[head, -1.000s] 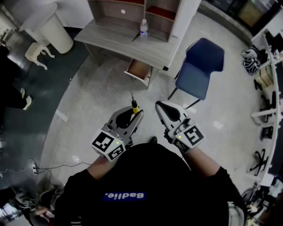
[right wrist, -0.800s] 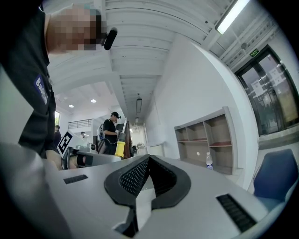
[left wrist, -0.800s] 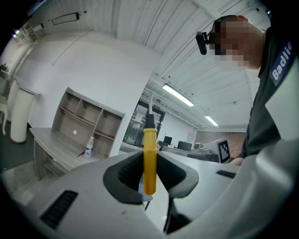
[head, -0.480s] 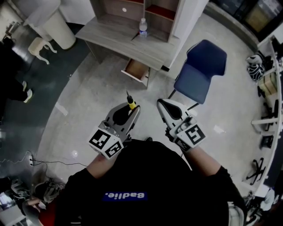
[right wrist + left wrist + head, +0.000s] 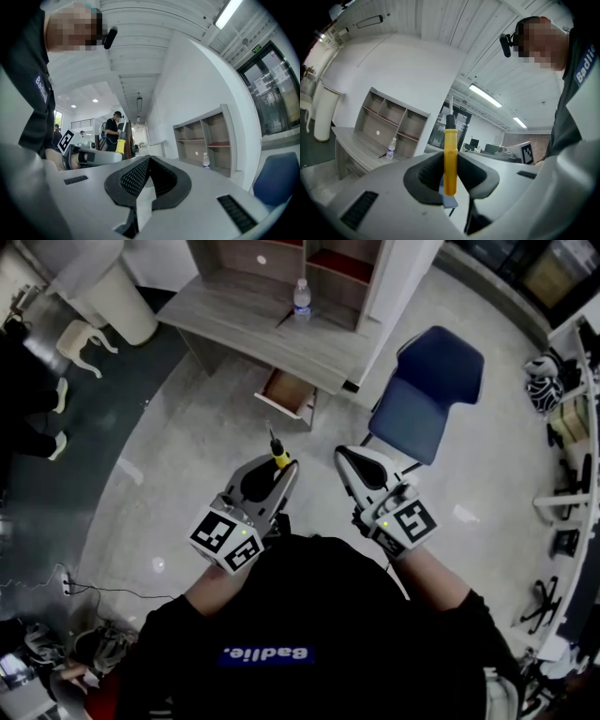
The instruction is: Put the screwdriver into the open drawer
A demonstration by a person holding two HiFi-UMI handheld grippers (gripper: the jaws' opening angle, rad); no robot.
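Note:
My left gripper [image 5: 284, 472] is shut on the yellow handle of the screwdriver [image 5: 278, 457], whose dark shaft points ahead toward the desk. In the left gripper view the handle [image 5: 450, 159] stands upright between the black pads. The open drawer [image 5: 289, 393] juts out from under the grey desk [image 5: 246, 322], some way beyond the screwdriver tip, with floor between them. My right gripper [image 5: 346, 458] is level with the left one and shut on nothing; its pads [image 5: 136, 176] meet at the tips.
A water bottle [image 5: 303, 298] stands on the desk before a shelf unit [image 5: 309, 261]. A blue chair [image 5: 427, 390] sits right of the drawer. A white bin [image 5: 112, 301] stands far left, and a cable [image 5: 112, 594] lies on the floor.
Both grippers have moved a little forward toward the desk and drawer, side by side. The screwdriver stays held in the left gripper as before.

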